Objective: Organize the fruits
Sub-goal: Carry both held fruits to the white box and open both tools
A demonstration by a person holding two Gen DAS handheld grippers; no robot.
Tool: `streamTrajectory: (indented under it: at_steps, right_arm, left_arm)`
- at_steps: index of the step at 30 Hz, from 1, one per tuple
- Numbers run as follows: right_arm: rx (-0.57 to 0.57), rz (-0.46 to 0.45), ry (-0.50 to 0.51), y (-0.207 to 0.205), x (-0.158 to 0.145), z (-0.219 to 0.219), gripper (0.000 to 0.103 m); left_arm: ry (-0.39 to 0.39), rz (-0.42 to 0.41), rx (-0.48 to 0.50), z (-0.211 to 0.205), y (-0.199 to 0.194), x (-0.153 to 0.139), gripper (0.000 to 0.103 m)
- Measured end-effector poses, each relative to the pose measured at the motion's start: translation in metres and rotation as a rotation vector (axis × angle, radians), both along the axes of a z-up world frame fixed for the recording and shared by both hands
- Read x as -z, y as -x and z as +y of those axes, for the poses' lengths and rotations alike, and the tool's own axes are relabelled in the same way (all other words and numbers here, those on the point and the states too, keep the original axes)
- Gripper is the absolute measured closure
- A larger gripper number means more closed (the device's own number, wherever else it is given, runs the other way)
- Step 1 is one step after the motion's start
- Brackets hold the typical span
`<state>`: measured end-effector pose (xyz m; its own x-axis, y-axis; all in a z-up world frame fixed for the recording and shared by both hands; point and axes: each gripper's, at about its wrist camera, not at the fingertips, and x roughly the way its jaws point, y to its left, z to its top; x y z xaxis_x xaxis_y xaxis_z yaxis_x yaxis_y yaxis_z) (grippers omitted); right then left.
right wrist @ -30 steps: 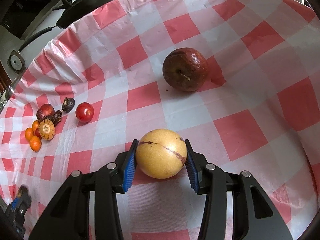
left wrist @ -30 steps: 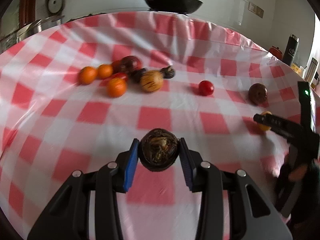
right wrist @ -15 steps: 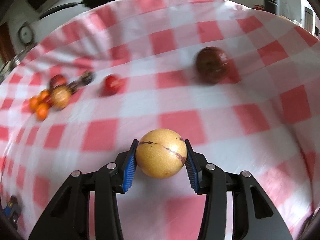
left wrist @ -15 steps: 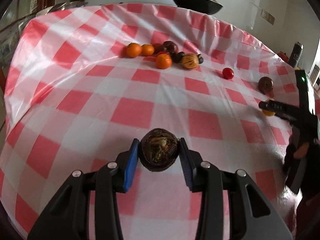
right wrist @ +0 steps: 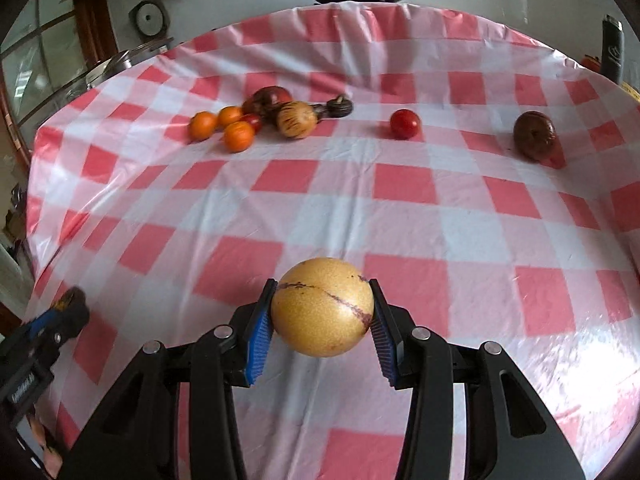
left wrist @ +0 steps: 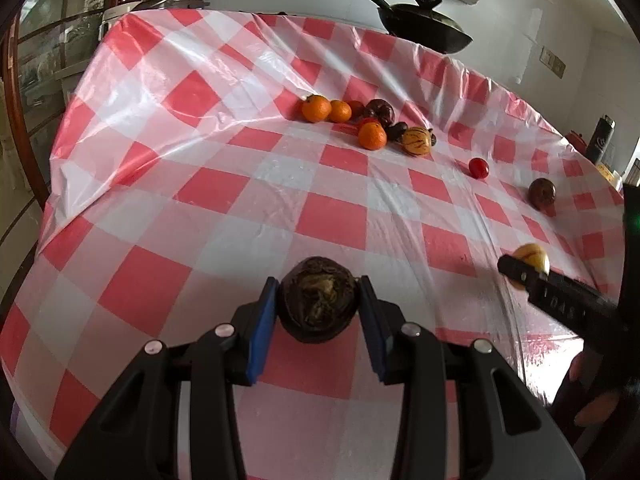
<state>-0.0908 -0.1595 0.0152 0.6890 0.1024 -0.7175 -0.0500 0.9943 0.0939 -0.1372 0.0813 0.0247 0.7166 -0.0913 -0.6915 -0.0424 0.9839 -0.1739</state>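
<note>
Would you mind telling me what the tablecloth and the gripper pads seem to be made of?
The tablecloth looks like thin glossy plastic film: it shines and creases sharply. The pads on the right gripper, which holds the yellow fruit, look like ribbed blue rubber, though the exact material is uncertain.

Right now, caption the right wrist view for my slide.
Right tongs grip a yellow fruit above the checkered tablecloth, facing the fruit cluster.

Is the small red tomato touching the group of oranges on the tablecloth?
No. The red tomato lies alone on the tablecloth, apart from the oranges and the fruit beside them.
</note>
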Motion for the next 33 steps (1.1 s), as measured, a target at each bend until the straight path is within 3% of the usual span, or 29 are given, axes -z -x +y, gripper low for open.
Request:
streamTrajectory:
  at_steps: [14, 25, 33]
  right_arm:
    - [-0.152, -0.031, 0.063, 0.043, -0.015, 0.056, 0.059]
    - [-0.547, -0.044, 0.089, 0.11, -0.023, 0.17, 0.058]
    - [-0.935, -0.013, 0.15, 0.181, -0.003, 0.266, 0.058]
  left_arm:
    - [-0.094, -0.046, -0.024, 0.04, 0.058, -0.016, 0.063]
    - [-0.101, -0.038, -0.176, 0.121, 0.161, -0.015, 0.063]
    - [-0.079, 0.094, -0.327, 0.174, 0.222, 0.031, 0.062]
